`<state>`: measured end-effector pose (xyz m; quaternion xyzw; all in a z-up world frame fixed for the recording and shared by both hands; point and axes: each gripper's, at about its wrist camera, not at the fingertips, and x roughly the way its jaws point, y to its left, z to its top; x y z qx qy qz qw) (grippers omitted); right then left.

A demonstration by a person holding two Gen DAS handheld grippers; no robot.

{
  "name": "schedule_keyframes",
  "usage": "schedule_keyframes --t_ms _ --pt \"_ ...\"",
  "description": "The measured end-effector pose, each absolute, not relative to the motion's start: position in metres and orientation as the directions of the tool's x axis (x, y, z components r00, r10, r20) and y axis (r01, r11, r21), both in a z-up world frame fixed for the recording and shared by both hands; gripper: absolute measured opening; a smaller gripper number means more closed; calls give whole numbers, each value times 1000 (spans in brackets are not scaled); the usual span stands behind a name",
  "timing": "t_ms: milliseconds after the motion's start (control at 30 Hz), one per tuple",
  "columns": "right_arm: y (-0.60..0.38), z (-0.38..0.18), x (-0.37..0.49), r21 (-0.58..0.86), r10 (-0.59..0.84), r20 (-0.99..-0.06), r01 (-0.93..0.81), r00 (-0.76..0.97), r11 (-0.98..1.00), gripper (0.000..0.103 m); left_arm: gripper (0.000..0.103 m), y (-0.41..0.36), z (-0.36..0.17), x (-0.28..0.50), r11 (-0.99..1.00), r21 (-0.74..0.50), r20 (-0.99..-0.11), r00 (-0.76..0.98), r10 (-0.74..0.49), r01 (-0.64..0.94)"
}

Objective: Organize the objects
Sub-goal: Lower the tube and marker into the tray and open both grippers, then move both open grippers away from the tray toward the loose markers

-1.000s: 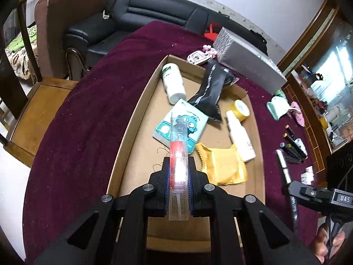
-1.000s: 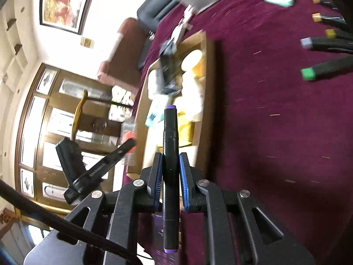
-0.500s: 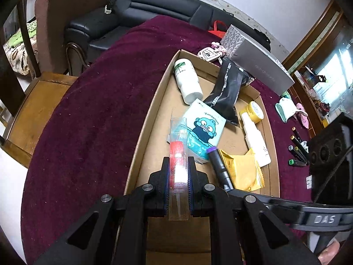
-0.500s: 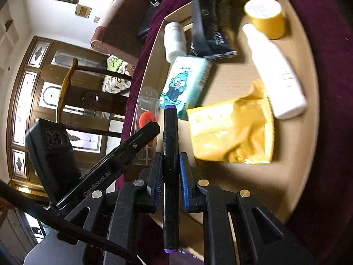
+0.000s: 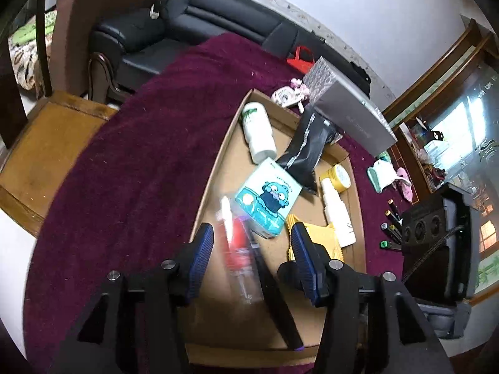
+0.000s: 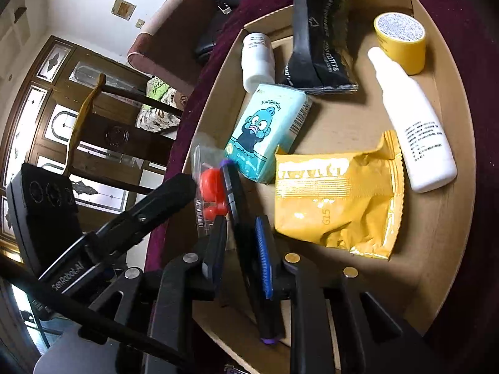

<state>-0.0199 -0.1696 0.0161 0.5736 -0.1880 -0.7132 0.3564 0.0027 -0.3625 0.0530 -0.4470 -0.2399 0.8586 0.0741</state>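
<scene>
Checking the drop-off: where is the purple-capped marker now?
In the right wrist view the purple-capped marker lies between the right gripper fingers, over the cardboard tray, beside the clear red-filled packet.

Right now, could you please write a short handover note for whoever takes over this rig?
Left gripper: fingers have just opened; the clear packet with red contents, blurred, sits loose between them over the box.
Right gripper: fingers have just been opening, marker still between them, over the box.
Done: bottles, pouches and tissue pack lie in the box.
Left: release the marker, then fetch the markers still on the cloth.
</scene>
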Motion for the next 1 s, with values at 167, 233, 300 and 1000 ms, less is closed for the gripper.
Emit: schedule_keyframes --t_ms 167,233,300,1000 --pt "-160 28 -19 686 -737 -667 296 -109 -665 26 48 -362 77 21 -877 -476 -700 -629 338 58" --pt "-150 34 -17 690 -743 -658 297 -126 -661 31 52 -360 86 29 -877 -478 -686 -643 340 46" --pt "-137 40 -14 693 -747 -648 294 -147 -659 38 52 -358 92 35 -874 -484 -677 -651 345 40" --pt "140 50 61 460 -402 -745 26 -532 -887 58 59 -148 125 83 -827 -505 -672 -489 556 -246"
